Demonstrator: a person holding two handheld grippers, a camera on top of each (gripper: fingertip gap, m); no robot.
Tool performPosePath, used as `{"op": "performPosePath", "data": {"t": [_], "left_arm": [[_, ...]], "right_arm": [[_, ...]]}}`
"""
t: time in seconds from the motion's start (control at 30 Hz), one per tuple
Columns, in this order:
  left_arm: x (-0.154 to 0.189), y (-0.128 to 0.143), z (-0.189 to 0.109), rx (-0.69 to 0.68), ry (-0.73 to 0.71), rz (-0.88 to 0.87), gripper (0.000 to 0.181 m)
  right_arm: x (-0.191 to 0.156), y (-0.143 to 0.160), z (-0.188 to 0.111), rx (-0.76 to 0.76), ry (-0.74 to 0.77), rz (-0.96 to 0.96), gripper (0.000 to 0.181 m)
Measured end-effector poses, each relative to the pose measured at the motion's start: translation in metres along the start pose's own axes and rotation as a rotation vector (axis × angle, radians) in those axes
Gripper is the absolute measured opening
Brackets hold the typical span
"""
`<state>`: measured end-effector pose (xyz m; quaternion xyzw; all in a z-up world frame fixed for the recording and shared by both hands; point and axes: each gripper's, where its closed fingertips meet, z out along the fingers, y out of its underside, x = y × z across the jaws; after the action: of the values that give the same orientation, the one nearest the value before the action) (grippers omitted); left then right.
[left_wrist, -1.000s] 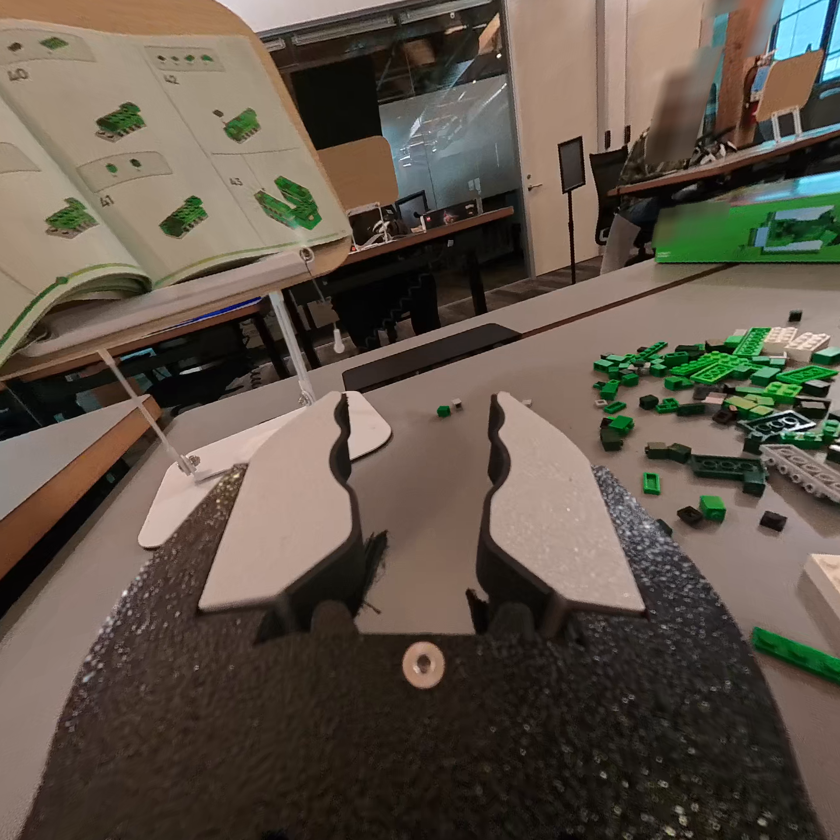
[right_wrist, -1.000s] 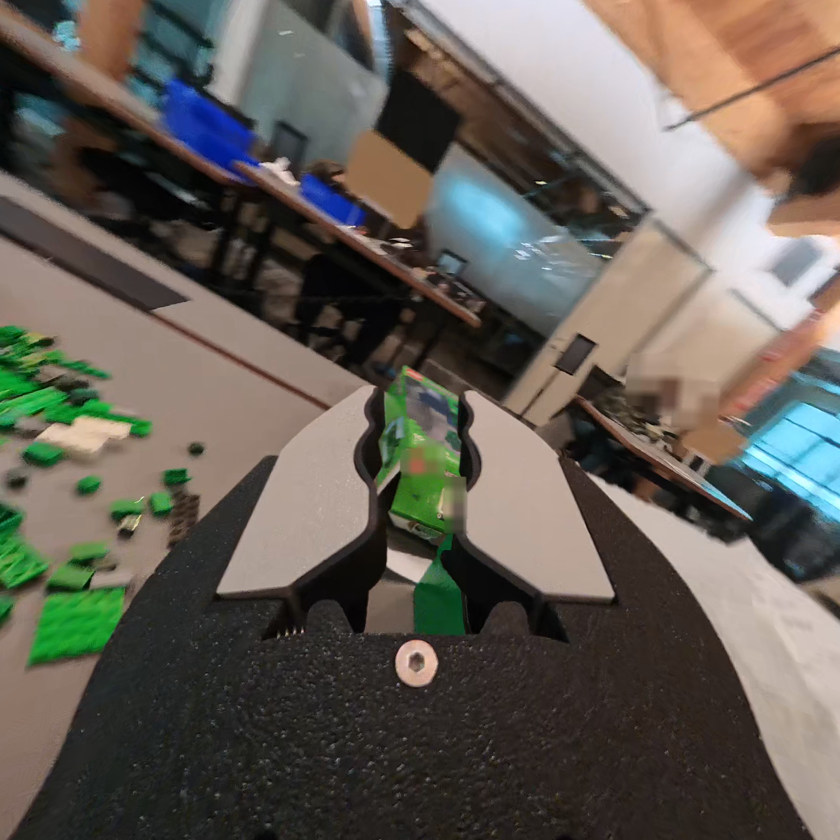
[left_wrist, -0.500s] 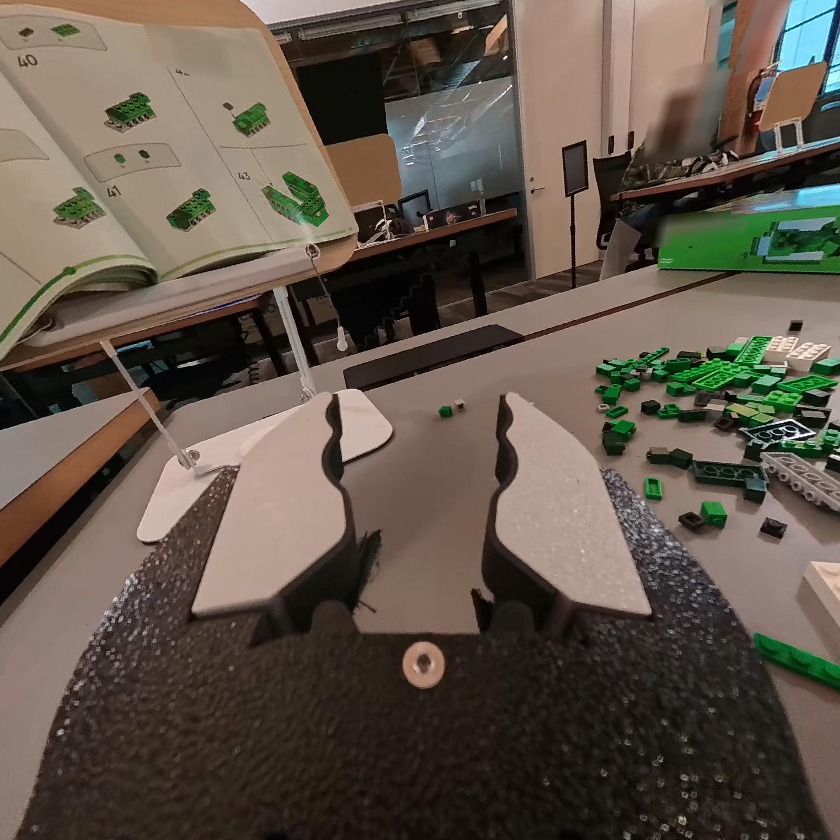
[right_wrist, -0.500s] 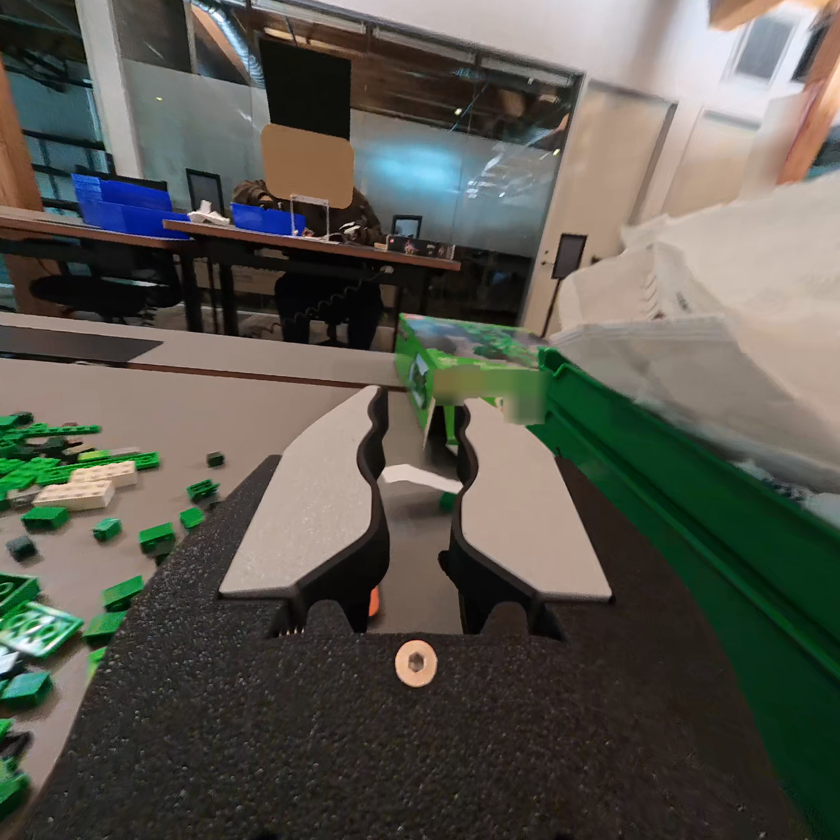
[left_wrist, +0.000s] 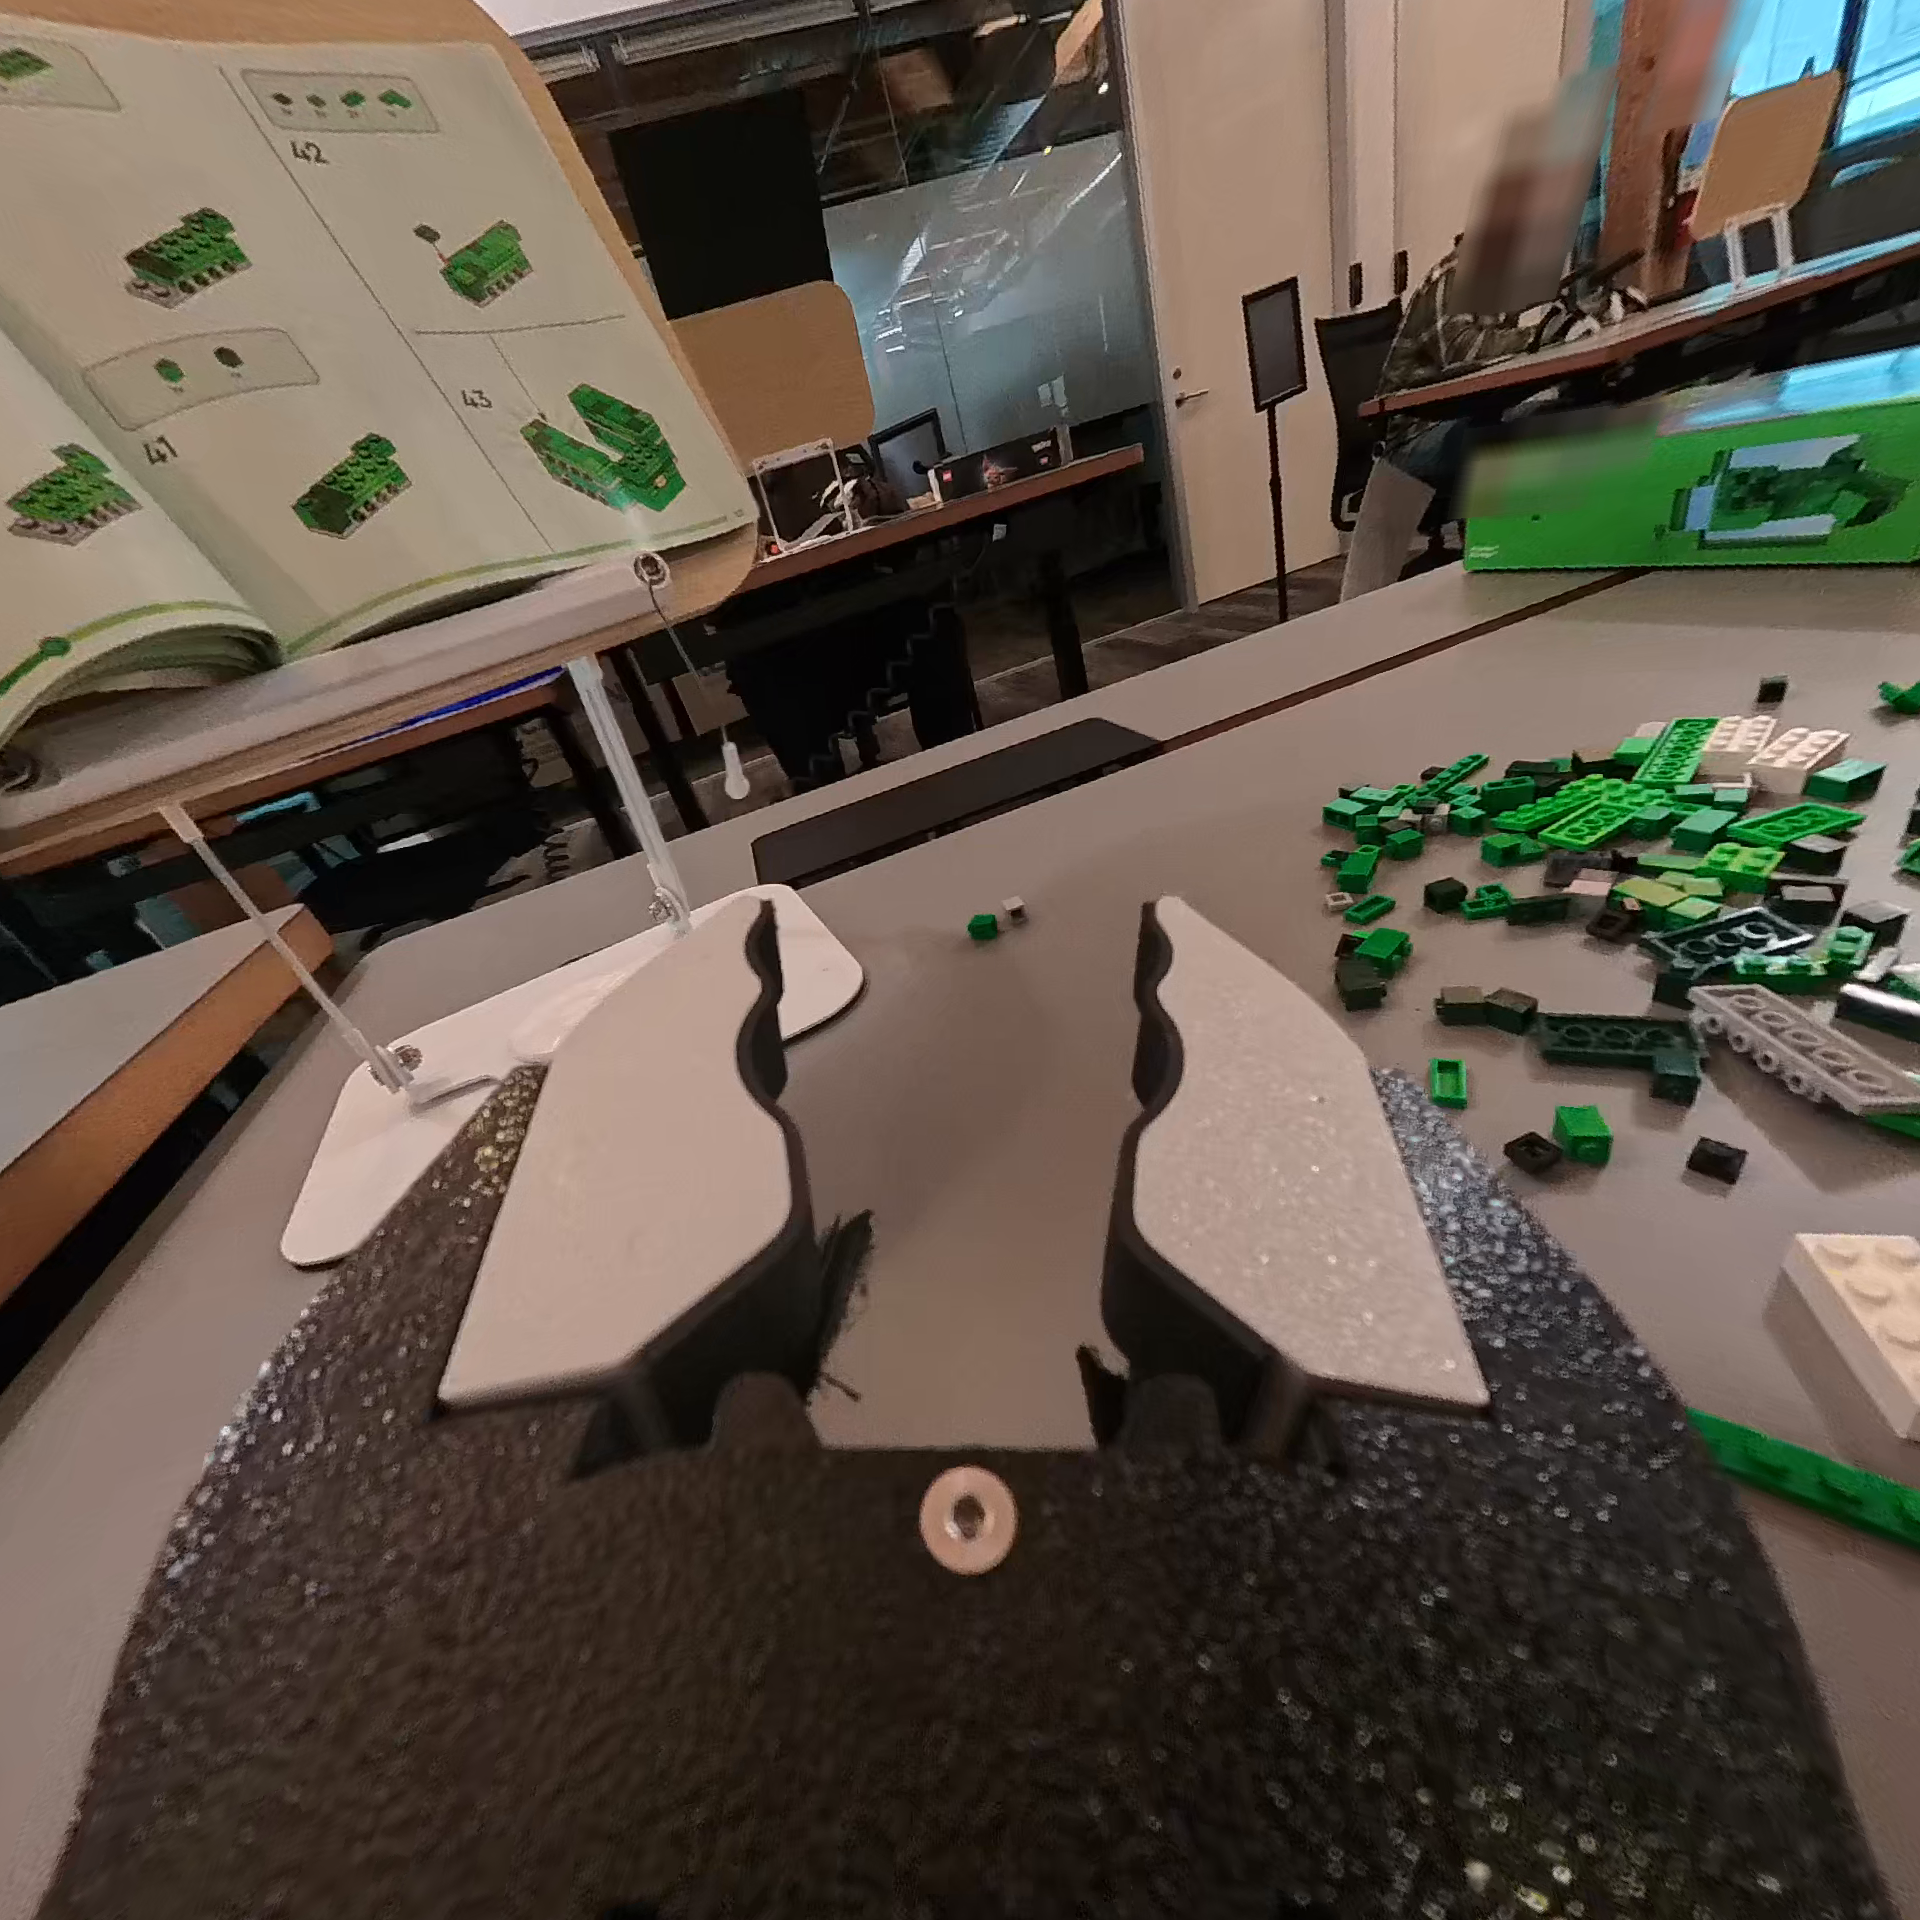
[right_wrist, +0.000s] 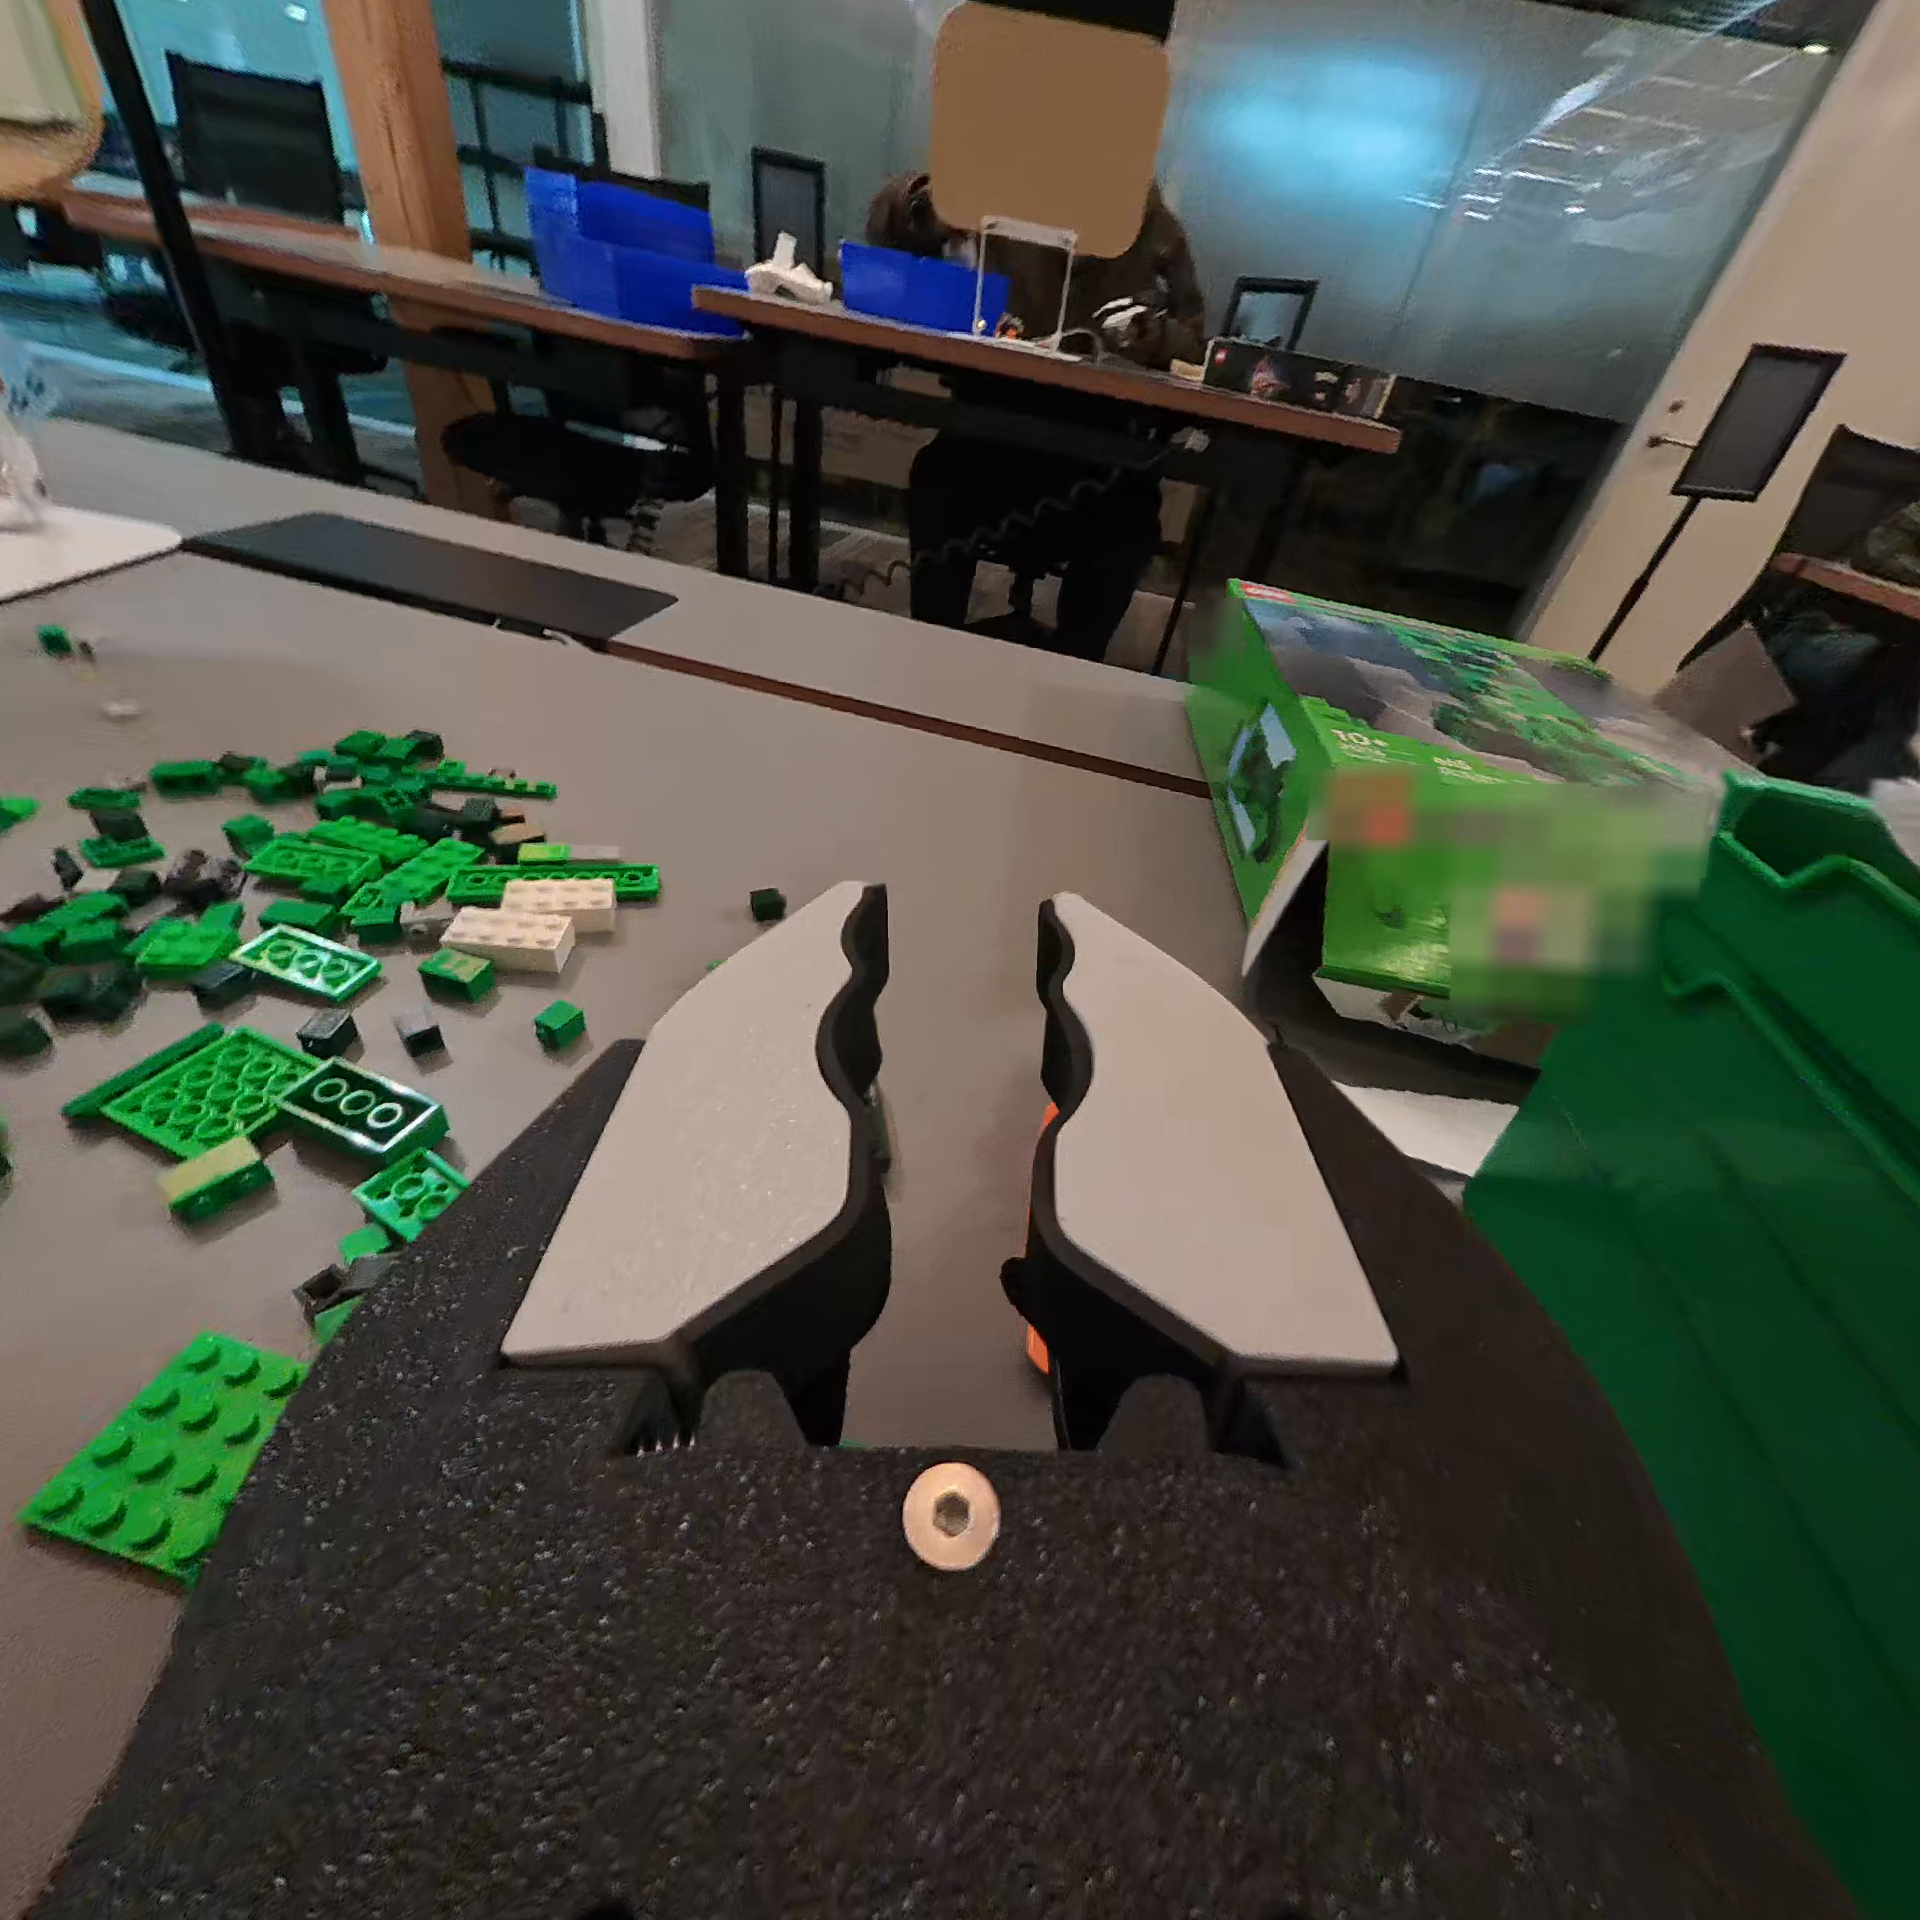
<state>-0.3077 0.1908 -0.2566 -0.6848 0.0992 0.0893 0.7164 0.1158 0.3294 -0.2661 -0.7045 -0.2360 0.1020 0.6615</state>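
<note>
My left gripper (left_wrist: 956, 920) is open and empty, low over the grey table (left_wrist: 966, 1039). Two tiny studs, one green (left_wrist: 982, 927) and one grey, lie just beyond its tips. A pile of green, white and dark bricks (left_wrist: 1662, 862) lies to its right. My right gripper (right_wrist: 961, 904) is open and empty above bare table. The brick pile (right_wrist: 343, 914) lies to its left. A green set box (right_wrist: 1403, 821) stands ahead to its right. An open instruction booklet (left_wrist: 312, 343) rests on a white stand (left_wrist: 582, 1018) at the left.
A green plastic bin (right_wrist: 1766, 1195) stands close on the right of the right gripper. A white brick (left_wrist: 1860, 1330) and a green plate (left_wrist: 1808, 1486) lie near the left gripper's right side. A black pad (left_wrist: 956, 800) lies at the table's far edge. People sit at desks behind. My left gripper is the nearer one to the green plate (left_wrist: 1808, 1486): about 12 cm, against 40 cm.
The right gripper has swung left and levelled out, from pointing at the green box to facing the table by the brick pile, and opened a little wider. The left gripper shifted only slightly.
</note>
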Motion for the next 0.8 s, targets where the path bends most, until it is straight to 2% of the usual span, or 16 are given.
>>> {"op": "performPosePath", "data": {"t": [0.13, 0.3, 0.53, 0.67, 0.8], "left_arm": [[-0.002, 0.001, 0.005, -0.034, -0.051, 0.123, 0.065], [-0.015, -0.006, 0.035, -0.093, -0.16, 0.458, 0.06], [-0.033, -0.04, 0.117, -0.083, -0.26, 0.673, 0.052], [-0.057, -0.057, 0.17, -0.115, -0.381, 0.887, 0.061], [-0.074, -0.057, 0.211, -0.207, -0.409, 1.048, 0.067]], "right_arm": [[-0.012, 0.002, 0.004, -0.025, -0.033, -0.054, 0.026], [-0.021, 0.003, 0.006, -0.041, -0.063, -0.105, 0.026], [-0.026, 0.004, 0.007, -0.049, -0.087, -0.11, 0.025], [-0.027, 0.006, 0.008, -0.061, -0.092, -0.122, 0.025], [-0.028, 0.01, 0.009, -0.088, -0.092, -0.169, 0.024]]}}
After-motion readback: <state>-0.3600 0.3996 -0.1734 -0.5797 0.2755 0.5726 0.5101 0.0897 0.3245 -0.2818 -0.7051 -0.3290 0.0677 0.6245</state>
